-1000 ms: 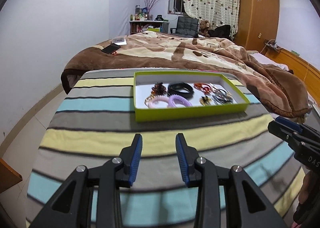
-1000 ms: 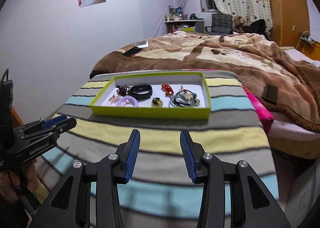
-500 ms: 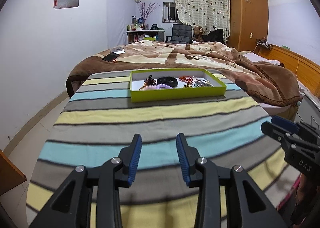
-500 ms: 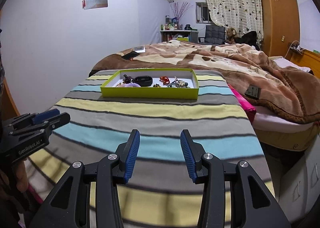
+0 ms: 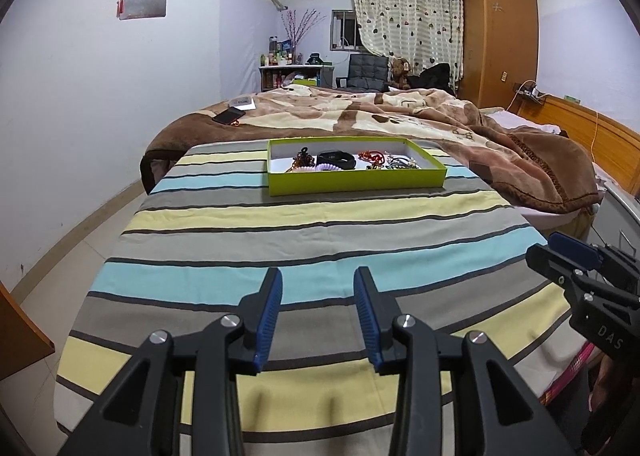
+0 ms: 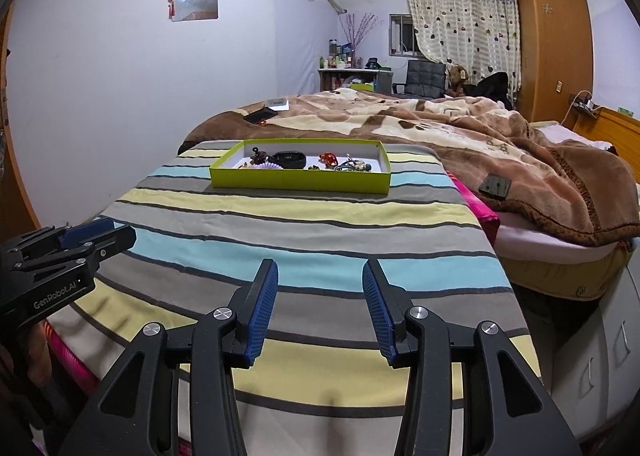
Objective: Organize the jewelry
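On the left, the left gripper [image 5: 318, 288] hangs over the near end of a striped cloth [image 5: 320, 232] in grey, yellow and pale blue bands; its blue-padded jaws are opening, with a clear gap and nothing between them. In the right wrist view this same tool shows at about 8 o'clock, well back from the tray.

Toward 12 o'clock from both grippers, at the far end of the striped cloth, sits a shallow lime-green tray [image 5: 356, 180] with a white floor. The jewelry lies inside it. Going left to right in the tray: a dark brownish hair claw [image 5: 303, 155], a lilac spiral hair tie [image 5: 327, 167] in front of it, a black band [image 5: 337, 159] near the middle, a red-orange piece [image 5: 370, 155], then a tangle of dark and beaded bracelets [image 5: 402, 163] toward the right end. Smaller pieces among them are too small to name.

Beyond the tray, at 11 o'clock in the left wrist view, a black phone [image 5: 229, 116] lies on a brown patterned blanket [image 5: 400, 115].

On the right, the right gripper [image 6: 320, 288] also hovers over the near edge of the cloth, jaws standing wide apart and empty. A small dark flat object [image 6: 495, 187] rests on the blanket at about 2 o'clock from it, and a pink edge [image 6: 478, 207] shows beside the cloth there.
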The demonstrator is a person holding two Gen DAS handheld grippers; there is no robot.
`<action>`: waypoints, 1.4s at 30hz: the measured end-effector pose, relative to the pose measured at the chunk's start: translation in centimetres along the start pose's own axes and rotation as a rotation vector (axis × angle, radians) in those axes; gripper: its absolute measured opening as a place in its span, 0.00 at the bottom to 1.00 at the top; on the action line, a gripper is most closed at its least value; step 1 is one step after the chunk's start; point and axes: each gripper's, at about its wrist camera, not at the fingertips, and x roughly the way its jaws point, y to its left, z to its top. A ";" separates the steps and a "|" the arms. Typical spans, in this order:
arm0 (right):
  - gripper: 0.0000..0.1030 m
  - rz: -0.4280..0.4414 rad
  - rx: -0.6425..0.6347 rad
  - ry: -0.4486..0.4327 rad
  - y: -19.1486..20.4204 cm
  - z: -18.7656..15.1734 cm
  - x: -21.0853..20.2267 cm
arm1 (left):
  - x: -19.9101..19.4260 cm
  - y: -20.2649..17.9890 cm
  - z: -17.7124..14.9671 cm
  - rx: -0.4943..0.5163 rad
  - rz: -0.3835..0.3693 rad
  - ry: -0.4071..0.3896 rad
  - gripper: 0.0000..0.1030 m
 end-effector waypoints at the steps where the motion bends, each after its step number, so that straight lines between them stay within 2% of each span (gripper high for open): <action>1: 0.44 0.002 0.000 0.001 0.0 0.0 0.0 | 0.0 0.0 -0.1 -0.002 0.001 0.001 0.38; 42: 0.44 0.005 0.003 0.009 -0.1 -0.1 -0.1 | 0.1 -0.4 -0.4 0.007 0.015 0.004 0.38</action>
